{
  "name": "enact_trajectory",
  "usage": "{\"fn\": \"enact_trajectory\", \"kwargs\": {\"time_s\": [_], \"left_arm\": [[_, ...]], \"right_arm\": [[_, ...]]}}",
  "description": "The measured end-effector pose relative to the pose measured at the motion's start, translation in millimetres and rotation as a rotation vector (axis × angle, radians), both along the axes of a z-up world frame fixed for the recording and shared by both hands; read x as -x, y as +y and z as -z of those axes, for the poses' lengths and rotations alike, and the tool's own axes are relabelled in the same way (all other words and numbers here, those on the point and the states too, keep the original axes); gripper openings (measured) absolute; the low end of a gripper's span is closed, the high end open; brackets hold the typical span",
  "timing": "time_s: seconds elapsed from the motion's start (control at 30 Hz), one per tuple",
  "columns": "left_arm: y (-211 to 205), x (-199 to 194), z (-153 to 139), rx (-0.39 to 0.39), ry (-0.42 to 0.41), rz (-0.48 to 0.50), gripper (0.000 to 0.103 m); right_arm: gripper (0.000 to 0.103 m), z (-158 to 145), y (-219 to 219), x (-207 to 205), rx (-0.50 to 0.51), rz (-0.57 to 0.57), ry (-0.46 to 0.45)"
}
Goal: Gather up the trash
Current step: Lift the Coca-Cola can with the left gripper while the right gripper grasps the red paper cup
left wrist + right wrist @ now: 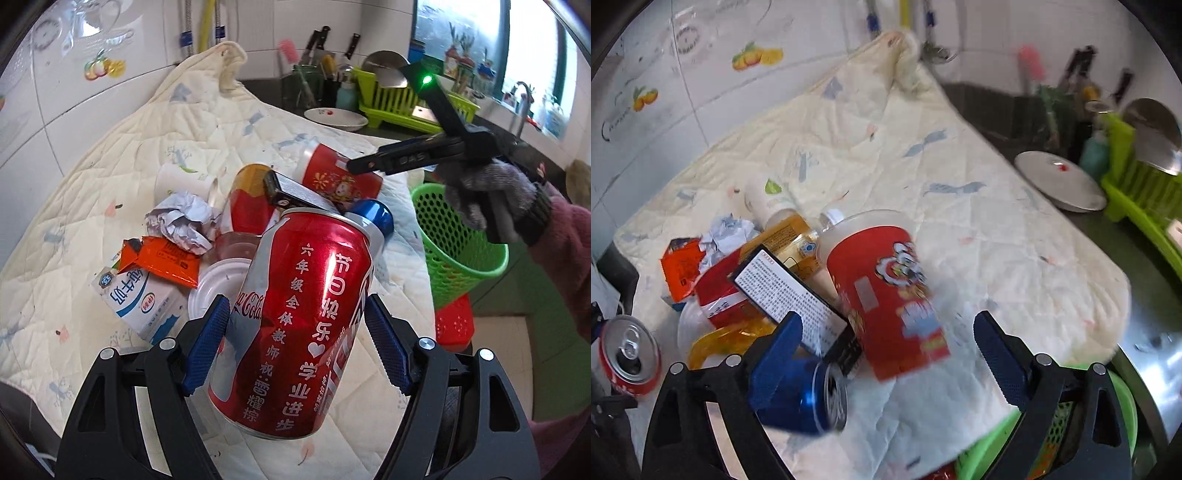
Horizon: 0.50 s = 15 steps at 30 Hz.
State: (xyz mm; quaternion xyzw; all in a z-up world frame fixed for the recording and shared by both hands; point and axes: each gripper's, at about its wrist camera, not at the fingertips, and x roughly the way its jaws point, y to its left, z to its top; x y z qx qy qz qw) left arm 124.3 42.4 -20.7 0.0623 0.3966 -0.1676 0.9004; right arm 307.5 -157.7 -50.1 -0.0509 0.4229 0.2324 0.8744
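Note:
My left gripper [295,306] is shut on a red cola can [295,325], tilted and lifted off the cloth; the same can shows at the left edge of the right wrist view [628,354]. My right gripper [888,321] stands open over the trash pile, held by a gloved hand [491,199]. Ahead of its fingers and between them, a red paper cup [886,295] lies on its side, untouched. A blue can [812,398] lies by the left finger. A black box with a white label [790,295] leans on the pile.
Crumpled paper [181,221], an orange wrapper [162,258], a milk carton [144,299] and a white lid [218,284] lie on the quilted cloth [110,166]. A green mesh basket [461,236] stands off the cloth's right edge. A plate [334,118] and dish rack [399,99] sit behind.

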Motion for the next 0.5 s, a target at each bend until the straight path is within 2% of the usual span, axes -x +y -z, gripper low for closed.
{"fn": "enact_trajectory", "kwargs": {"time_s": [0.33,0.47,0.5], "left_arm": [[4.1,-11.2,2.0,0.022,0.007,-0.022,0.074],[2.9,-12.9,2.6,0.025,0.009,-0.027,0.074],[2.7,-13.5,2.6,0.026,0.01,-0.027,0.074]], "right_arm": [[0.085,27.3,20.0,-38.6,0.032,-0.065,0.047],[0.073,36.1,20.5,-42.7,0.029,-0.075,0.059],[0.073,36.5,19.3,-41.3,0.02,-0.073,0.048]]}}
